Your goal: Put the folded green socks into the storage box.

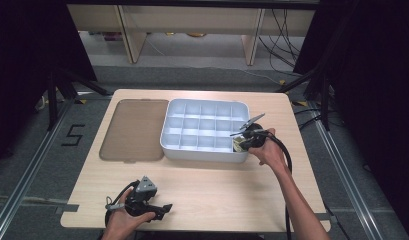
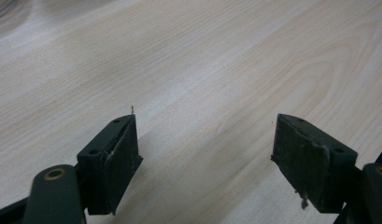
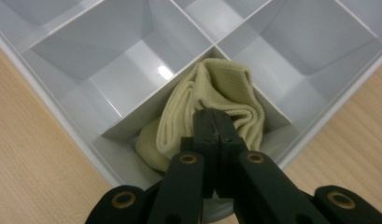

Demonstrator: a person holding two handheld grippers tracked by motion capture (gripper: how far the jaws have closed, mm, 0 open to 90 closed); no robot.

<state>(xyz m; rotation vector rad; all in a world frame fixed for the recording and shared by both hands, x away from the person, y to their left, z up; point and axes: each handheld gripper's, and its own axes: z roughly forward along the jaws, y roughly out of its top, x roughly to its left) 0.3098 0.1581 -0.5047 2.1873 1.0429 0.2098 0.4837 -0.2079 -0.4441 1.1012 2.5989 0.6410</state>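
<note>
Pale yellow ribbed cloth [image 3: 216, 98], folded and bunched in corner compartment of white tray [image 3: 62, 126]; long axis unclear; pinched by right gripper [image 3: 215, 126]; left gripper [image 2: 205, 154] spread over table [image 2: 202, 56].

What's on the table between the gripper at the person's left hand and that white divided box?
Nothing: the high view shows bare table between the left gripper and the box.
</note>
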